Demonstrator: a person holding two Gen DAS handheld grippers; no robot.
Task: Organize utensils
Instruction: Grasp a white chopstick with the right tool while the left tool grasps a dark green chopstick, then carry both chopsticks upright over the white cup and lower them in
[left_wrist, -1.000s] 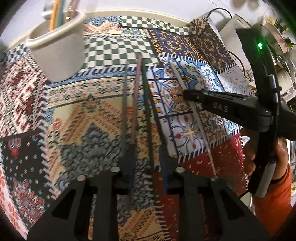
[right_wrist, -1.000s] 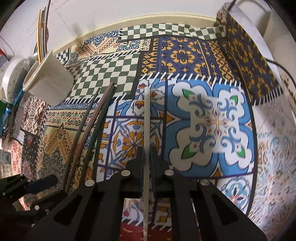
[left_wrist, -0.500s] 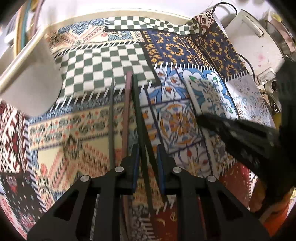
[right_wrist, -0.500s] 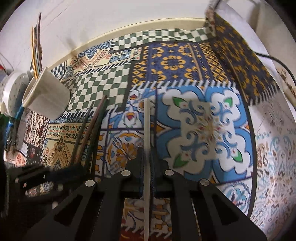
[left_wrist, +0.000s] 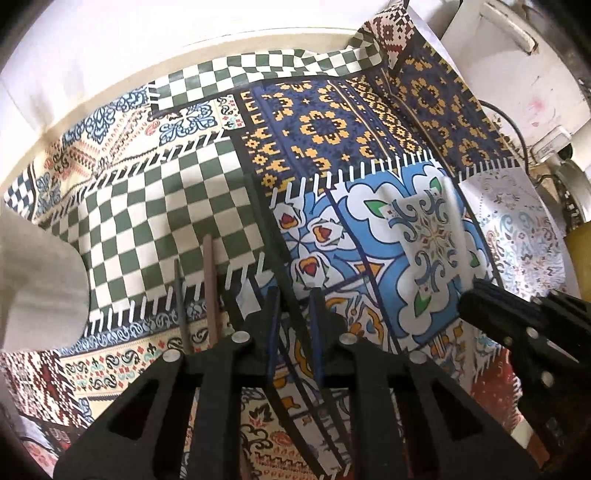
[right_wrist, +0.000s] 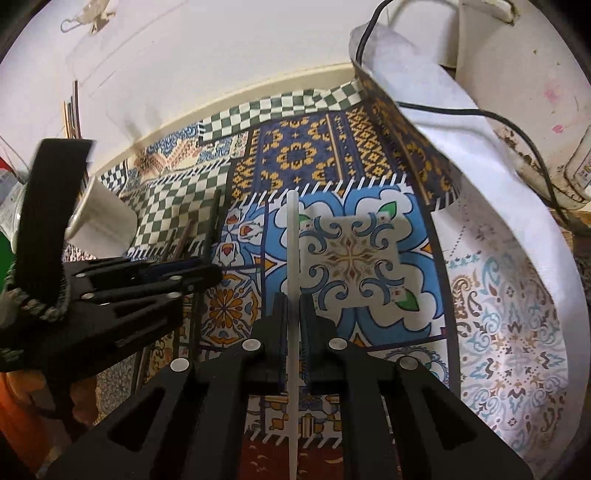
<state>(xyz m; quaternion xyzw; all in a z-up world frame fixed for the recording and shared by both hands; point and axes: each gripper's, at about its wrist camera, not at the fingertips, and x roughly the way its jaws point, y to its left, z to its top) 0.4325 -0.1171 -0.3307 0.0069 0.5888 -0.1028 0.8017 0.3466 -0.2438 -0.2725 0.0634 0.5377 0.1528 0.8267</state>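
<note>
**A:** What is the right gripper (right_wrist: 293, 301) doing?

**B:** Its fingers are clamped together on the white chopstick (right_wrist: 292, 240). No gap shows on either side of it. The stick runs straight out past the fingertips and also back under the gripper body towards the camera.

**A:** And the left gripper (left_wrist: 294, 291)?

**B:** Its jaws have just been closing, with the dark green chopstick (left_wrist: 266, 229) between them. A sliver of the patterned cloth (left_wrist: 424, 229) shows on each side of the stick, so the pads are not pressing on it. The fingers are narrowly apart around it.

**A:** Where does that stick lie against the fingers?

**B:** It passes between the two tips at a slant. Its far end reaches well ahead of them and to their left, and its near end goes back under the gripper.

**A:** Are there other utensils?

**B:** Two more, just to the left of the left fingers. The brown chopstick (left_wrist: 210, 280) is the nearer, and the thin dark chopstick (left_wrist: 179, 295) lies just beyond it. Both point ahead, and their near ends are hidden behind the left finger's arm.

**A:** And the cup (left_wrist: 40, 288)?

**B:** It is well off to the left of those fingers, at the edge of the left wrist view. In the right wrist view it sits beyond the left gripper, with several sticks standing in it.

**A:** How do the two grippers stand to each other?

**B:** They are side by side and near each other. The left gripper's tips are level with the right one's fingers and off to their left.
</note>
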